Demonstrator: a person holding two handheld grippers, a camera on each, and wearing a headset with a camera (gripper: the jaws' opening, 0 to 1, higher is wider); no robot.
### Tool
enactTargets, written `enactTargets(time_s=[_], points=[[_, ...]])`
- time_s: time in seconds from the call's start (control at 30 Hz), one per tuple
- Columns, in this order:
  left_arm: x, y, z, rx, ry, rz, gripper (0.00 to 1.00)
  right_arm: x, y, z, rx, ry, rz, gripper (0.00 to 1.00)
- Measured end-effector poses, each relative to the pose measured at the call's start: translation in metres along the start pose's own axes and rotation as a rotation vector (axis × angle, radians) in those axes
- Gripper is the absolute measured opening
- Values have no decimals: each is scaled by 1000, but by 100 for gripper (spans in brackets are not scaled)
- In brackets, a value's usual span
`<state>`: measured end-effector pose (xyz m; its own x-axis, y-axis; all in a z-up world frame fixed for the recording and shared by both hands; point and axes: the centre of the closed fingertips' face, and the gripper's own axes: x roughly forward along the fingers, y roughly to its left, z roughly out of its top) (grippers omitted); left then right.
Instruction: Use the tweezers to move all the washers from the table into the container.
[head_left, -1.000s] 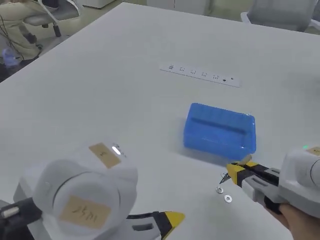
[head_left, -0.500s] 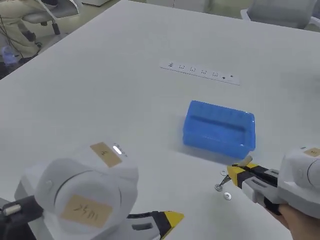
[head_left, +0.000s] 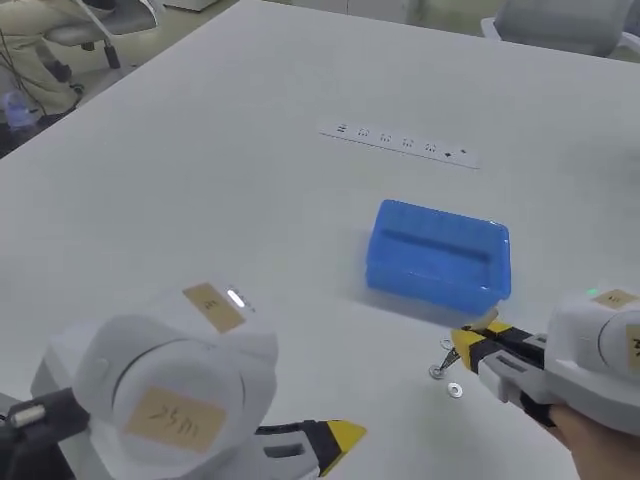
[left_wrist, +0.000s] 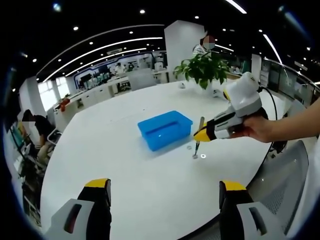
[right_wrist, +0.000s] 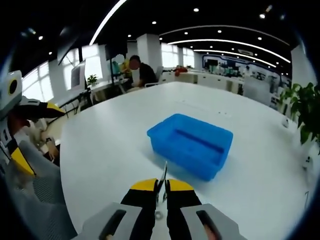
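The blue container (head_left: 440, 255) sits open on the white table (head_left: 250, 180). At its near right, my right gripper (head_left: 468, 345) is shut on metal tweezers (head_left: 448, 360), whose tip points down to the table beside a small washer (head_left: 437, 373). Two more washers lie close by, one (head_left: 455, 390) nearer me and one (head_left: 447, 345) toward the container. In the right gripper view the tweezers (right_wrist: 164, 180) stick out between the closed jaws toward the container (right_wrist: 192, 142). My left gripper (left_wrist: 165, 186) is open and holds nothing, low at the near left (head_left: 340, 438).
A white power strip (head_left: 400, 148) lies beyond the container. Office chairs (head_left: 60, 40) stand past the table's far left edge. A potted plant (left_wrist: 205, 67) and people at desks are in the background, far from the work.
My right gripper has edged slightly left with the tweezers, and their tip now sits lower, by the washers. The left gripper has hardly moved.
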<state>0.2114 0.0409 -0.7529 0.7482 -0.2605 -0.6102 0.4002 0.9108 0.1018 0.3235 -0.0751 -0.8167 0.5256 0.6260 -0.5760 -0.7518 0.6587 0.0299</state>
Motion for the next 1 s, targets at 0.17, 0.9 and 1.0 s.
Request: enactTargets(time_s=[0.17, 0.9, 1.0], points=[[0, 1, 0, 0, 1, 3, 91, 3, 7, 1, -36, 0, 1, 3], [-1, 1, 3, 18, 0, 1, 89, 1, 0, 1, 78, 8, 3, 0], [-1, 2, 4, 15, -2, 2, 89, -1, 1, 1, 75, 9, 5, 0]])
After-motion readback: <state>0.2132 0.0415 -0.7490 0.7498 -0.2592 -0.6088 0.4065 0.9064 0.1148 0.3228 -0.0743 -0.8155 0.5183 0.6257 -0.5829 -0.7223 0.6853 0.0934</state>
